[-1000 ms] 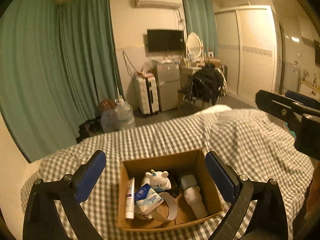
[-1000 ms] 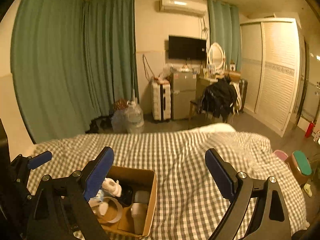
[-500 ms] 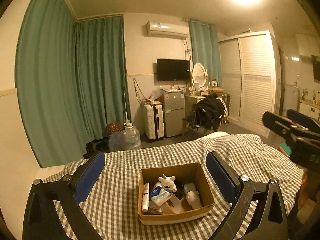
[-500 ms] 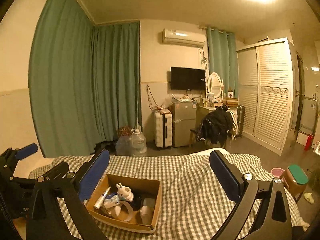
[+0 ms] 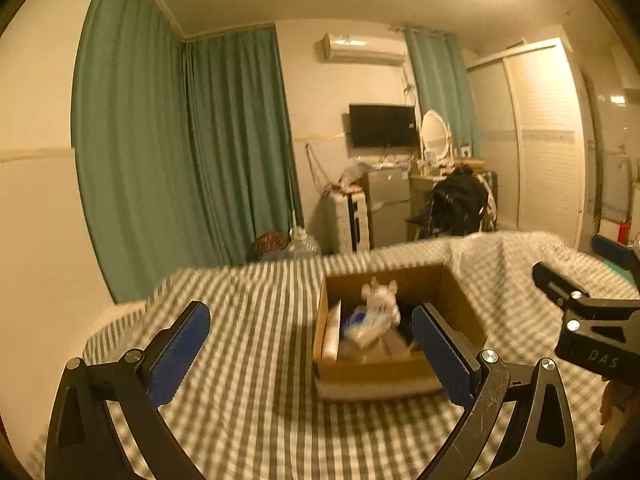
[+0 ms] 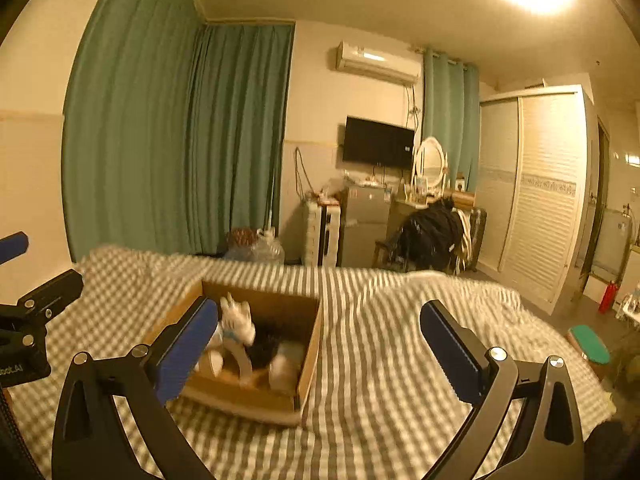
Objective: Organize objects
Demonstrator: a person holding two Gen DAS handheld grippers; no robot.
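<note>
The left gripper [image 5: 310, 342] has its jaws spread wide with nothing between the blue pads [image 5: 182, 346]; it hangs over the checked bedspread [image 5: 248, 400], and its right pad overlaps the near right corner of the box [image 5: 372, 376] in view. The right gripper [image 6: 320, 344] is likewise wide apart and empty, its left pad [image 6: 188, 350] crossing the box's [image 6: 308, 344] left wall in view, the right pad over bare cloth. The box sits open on the bed at about 1 o'clock from the left gripper and 10 o'clock from the right one. Inside it, a white plush toy [image 5: 380, 300] stands upright toward the far side, a white tube [image 5: 332, 336] lies along the left wall, and a blue-and-white packet [image 5: 360, 320] lies beside the toy; the rest of the contents are too blurred to name. In the left view the right gripper appears at 3 o'clock. Beyond the bed, at 12 o'clock, stand green curtains [image 5: 180, 160], a wall TV [image 5: 382, 125], a small fridge [image 5: 386, 204] and a wardrobe [image 5: 548, 140].
</note>
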